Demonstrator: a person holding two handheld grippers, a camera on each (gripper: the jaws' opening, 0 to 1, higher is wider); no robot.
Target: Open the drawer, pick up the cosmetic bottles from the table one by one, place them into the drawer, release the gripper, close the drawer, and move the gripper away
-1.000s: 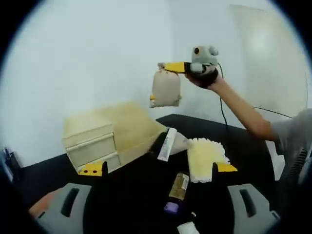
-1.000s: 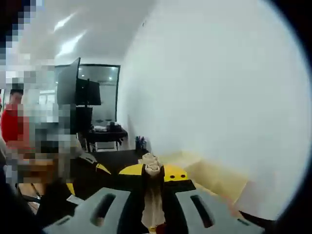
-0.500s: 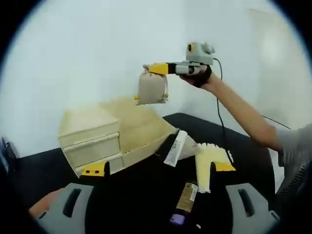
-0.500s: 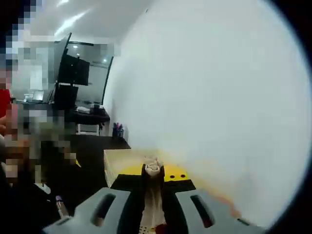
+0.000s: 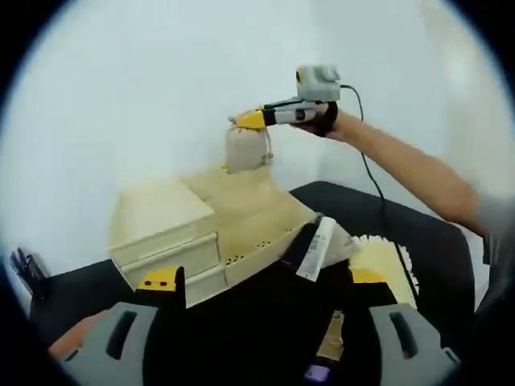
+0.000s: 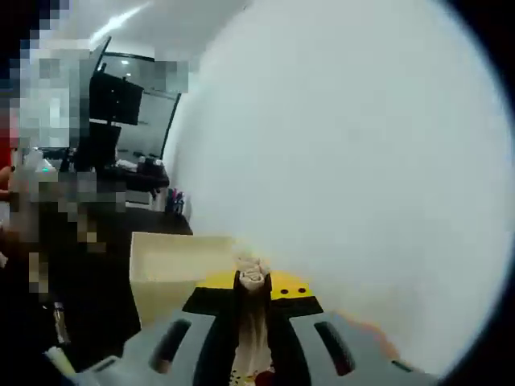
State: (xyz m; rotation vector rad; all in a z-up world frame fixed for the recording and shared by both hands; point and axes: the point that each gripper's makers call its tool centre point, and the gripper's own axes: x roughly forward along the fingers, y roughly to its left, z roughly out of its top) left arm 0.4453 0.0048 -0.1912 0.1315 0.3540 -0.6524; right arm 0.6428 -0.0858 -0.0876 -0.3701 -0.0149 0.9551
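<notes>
Black counter [image 5: 418,233], pale wooden drawer box [image 5: 173,233] centre-left. Upper centre, right gripper [image 5: 253,121] clamped on small beige cloth pouch [image 5: 245,149]; left gripper [image 5: 257,285] open, empty. Risk: pouch missing open drawer [image 5: 265,229] on early release.

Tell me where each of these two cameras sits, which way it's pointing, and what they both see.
Left gripper view: rides the open left gripper, looks across the black table at the wooden drawer chest; the person's forearm lifts the right gripper with a beige pouch.
Right gripper view: rides the right gripper, jaws shut on the pouch, faces the white wall.
Shared: pouch, chest, wall.
</notes>
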